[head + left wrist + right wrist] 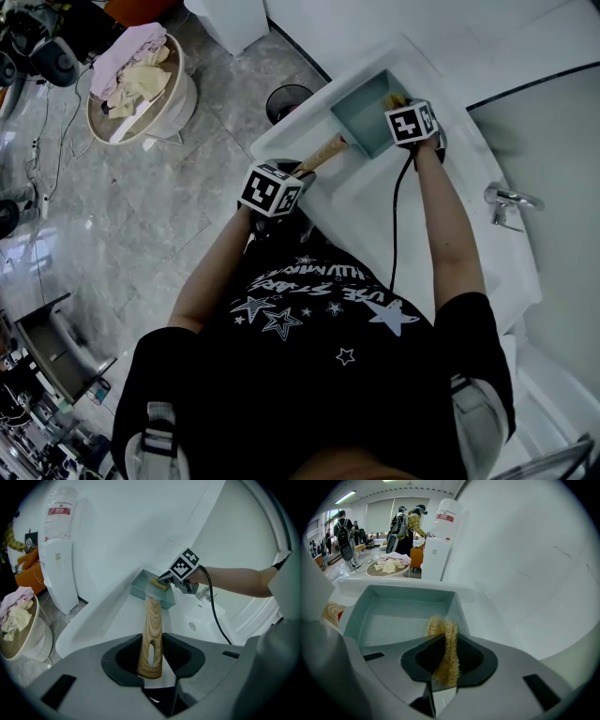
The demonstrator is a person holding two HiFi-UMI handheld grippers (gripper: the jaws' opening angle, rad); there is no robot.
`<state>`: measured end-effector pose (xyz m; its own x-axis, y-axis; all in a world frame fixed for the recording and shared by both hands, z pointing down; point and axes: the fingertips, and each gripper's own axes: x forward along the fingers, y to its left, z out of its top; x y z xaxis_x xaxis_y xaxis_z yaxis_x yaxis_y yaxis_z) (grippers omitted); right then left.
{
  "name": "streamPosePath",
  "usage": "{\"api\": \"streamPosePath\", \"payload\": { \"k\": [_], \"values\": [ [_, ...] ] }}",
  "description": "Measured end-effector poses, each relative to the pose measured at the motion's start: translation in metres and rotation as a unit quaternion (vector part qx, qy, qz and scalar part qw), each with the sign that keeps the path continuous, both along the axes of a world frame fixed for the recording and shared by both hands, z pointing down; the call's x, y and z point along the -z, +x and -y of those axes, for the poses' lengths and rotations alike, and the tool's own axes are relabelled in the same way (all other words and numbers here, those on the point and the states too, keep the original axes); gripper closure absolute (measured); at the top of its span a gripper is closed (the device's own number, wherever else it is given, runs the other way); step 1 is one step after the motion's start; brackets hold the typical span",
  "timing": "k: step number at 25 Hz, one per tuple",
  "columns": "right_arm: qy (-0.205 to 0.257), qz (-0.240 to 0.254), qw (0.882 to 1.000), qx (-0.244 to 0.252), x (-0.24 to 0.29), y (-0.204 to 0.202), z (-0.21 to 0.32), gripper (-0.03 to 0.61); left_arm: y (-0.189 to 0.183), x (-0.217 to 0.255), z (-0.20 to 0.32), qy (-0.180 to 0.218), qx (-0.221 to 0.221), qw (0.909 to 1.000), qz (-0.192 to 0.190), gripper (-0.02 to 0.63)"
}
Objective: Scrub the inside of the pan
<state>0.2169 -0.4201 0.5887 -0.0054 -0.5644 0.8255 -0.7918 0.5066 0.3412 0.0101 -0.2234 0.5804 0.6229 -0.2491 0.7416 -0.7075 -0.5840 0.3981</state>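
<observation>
Right gripper [446, 665] pinches a yellow scrubber [443, 634] just over the teal pan [389, 620] (perched on the white basin [375, 202] rim), while the left gripper [151, 660] clamps its wooden handle [153, 620]. Scrubbing seems to be the step in hand; next, press the scrubber onto the pan floor and rub across.

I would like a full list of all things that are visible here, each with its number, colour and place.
pan: one, pale blue-green, on the bathtub's rim
wooden handle: one, light brown, fixed to the pan, between the left jaws
scrub pad: one, yellow, between the right jaws, at the pan
bathtub: one, white, in front of the person
tap: one, silver, at the bathtub's right side
basket: one, pale, on the floor at left
cloths: several, pink and yellow, in the basket
water dispenser: one, white, by the wall
left hand-held gripper: grey, shut on the wooden handle
right hand-held gripper: grey, shut on the scrub pad
</observation>
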Motion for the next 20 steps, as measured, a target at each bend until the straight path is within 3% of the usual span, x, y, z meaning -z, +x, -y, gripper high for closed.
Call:
{"api": "streamPosePath", "payload": {
  "k": [5,11,20],
  "values": [
    [-0.002,0.002,1.000,-0.002,0.002,0.002,0.001,0.500,0.001,0.001,0.000,-0.003,-0.002,1.0000,-0.002,0.479],
    [-0.014,0.051,0.998,-0.025,0.005,-0.003,-0.009,0.499,-0.003,0.000,-0.001,-0.014,-0.010,0.9998,-0.004,0.479],
    [0.019,0.092,0.995,-0.026,0.039,-0.034,-0.034,0.499,-0.003,0.004,-0.002,-0.014,-0.042,0.9990,-0.010,0.479]
  ]
}}
